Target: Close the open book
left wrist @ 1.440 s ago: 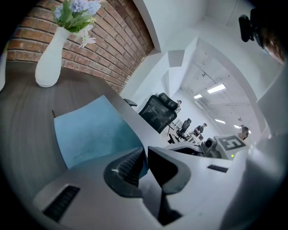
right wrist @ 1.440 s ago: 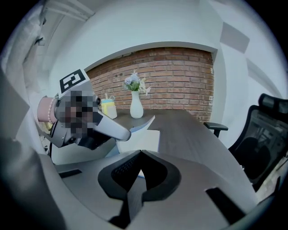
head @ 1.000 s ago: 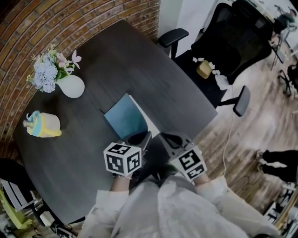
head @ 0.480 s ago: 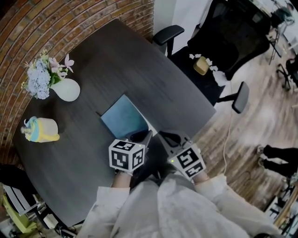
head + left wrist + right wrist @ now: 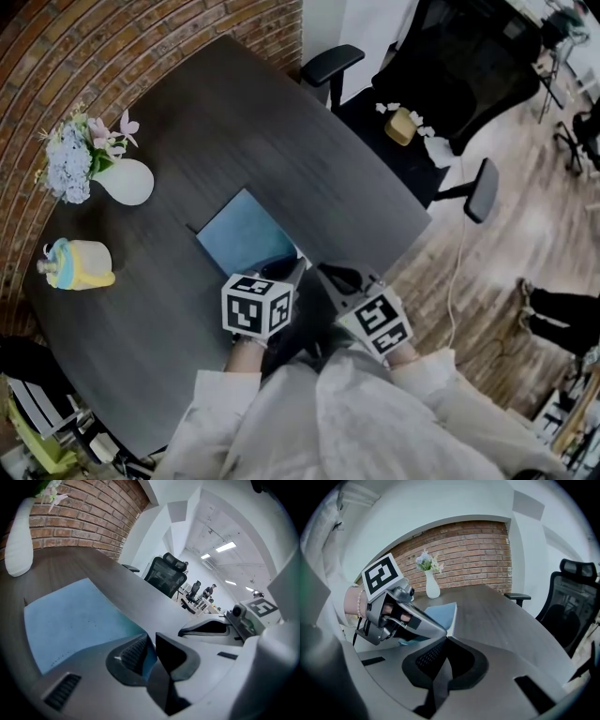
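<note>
Item count, head view.
- Dark wood-grain rounded table (image 5: 244, 122): one.
- Blue-covered rectangular book (image 5: 246, 232), table centre: one.
- White bulbous ceramic vase (image 5: 125, 181) holding pale flowers (image 5: 80, 155), 10 o'clock: one.
- Yellow-and-blue cup-shaped object (image 5: 80, 264), 9 o'clock: one.
- Black high-backed office chair (image 5: 469, 66) with armrests, 1 o'clock: one.
- Small yellowish object (image 5: 406, 127) on that chair's seat: one.
- Red brick wall (image 5: 141, 47), 11 o'clock: one.

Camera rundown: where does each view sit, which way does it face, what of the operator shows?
Head view: on the head, steeply down onto the table; left gripper, right gripper, sleeves show.
Left gripper view: on left gripper, along its fingers, just opening with the blue book between them; right gripper shows.
Right gripper view: on right gripper, fingers together, empty, facing the vase; left gripper, hand show.
Shared: all see the blue book.
</note>
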`<state>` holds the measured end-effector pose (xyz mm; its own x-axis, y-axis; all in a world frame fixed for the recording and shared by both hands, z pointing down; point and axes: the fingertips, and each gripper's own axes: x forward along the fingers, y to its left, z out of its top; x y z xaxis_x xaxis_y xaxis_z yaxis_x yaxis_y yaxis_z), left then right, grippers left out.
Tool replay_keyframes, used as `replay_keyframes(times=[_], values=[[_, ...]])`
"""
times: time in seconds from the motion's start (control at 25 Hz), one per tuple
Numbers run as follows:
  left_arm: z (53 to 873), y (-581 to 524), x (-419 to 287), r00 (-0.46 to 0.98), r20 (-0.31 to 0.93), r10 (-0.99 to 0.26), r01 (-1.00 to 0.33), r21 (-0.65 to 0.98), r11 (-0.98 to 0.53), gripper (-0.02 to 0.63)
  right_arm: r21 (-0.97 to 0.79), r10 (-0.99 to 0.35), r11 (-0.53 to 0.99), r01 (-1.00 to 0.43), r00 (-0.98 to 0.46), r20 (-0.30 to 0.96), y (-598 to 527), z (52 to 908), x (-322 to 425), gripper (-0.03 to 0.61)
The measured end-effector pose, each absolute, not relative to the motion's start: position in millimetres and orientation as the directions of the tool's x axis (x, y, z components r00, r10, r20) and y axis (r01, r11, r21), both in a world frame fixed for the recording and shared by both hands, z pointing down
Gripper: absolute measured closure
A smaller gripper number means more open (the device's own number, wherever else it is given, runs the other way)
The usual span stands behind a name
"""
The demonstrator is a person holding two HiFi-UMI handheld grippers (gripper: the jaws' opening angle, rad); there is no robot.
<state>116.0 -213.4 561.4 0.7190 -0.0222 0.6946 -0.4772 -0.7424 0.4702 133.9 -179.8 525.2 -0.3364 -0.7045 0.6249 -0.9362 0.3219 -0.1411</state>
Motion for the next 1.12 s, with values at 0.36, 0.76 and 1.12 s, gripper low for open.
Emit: replay_keyframes(times=[0.36, 0.76, 1.12], values=[[566, -214, 121, 0.686, 0.726, -0.048, -0.495, 0.417, -0.762, 0.537, -0.149, -0.706, 0.304, -0.941, -0.328, 0.627, -172, 527, 136, 0.572], [569, -207, 127, 0.660, 0.744, -0.105, -0.501, 0.331, -0.799, 0.508, -0.134, -0.721, 0.288, -0.948, -0.307, 0.621, -163, 524, 138, 0.572], [556, -200, 120, 0.679, 0.726, -0.105, -0.481, 0.333, -0.811, 0.497, -0.127, -0.751, 0.266, -0.956, -0.288, 0.594, -161, 520, 141, 0.572]])
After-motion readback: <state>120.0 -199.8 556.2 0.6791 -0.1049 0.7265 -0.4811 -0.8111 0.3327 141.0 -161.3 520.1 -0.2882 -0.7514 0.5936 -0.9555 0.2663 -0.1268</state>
